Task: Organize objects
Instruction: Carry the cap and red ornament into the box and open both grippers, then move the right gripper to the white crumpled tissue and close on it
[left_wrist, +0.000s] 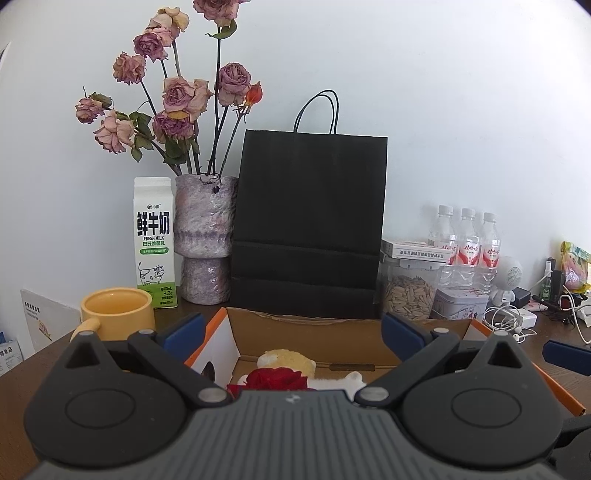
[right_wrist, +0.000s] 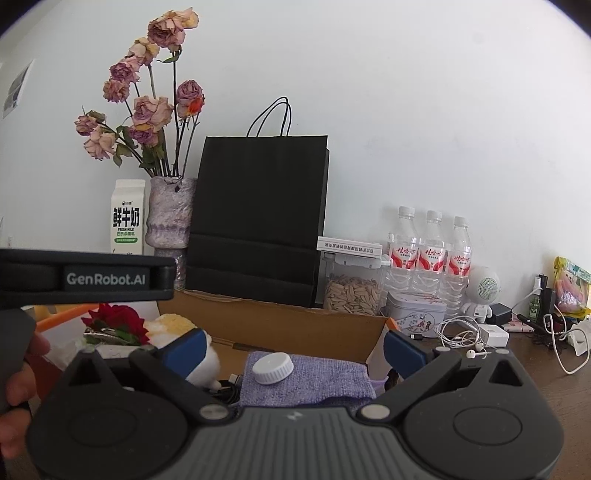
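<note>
Both grippers hover released above an open cardboard box (right_wrist: 295, 325) at lower centre, holding a red rose (left_wrist: 277, 378), plush toy (left_wrist: 288, 360), purple cloth (right_wrist: 306, 380) and white cap (right_wrist: 272, 367). Left gripper (left_wrist: 291, 328) and right gripper (right_wrist: 293, 349) seem between items; next likely needs choosing one and closing on it.

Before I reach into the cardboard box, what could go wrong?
Both hand-held grippers hover open over the cardboard box. The loose white plastic cap could roll off the purple woven cloth. The red rose looks easily crushed. The tall black paper bag right behind could topple.
</note>
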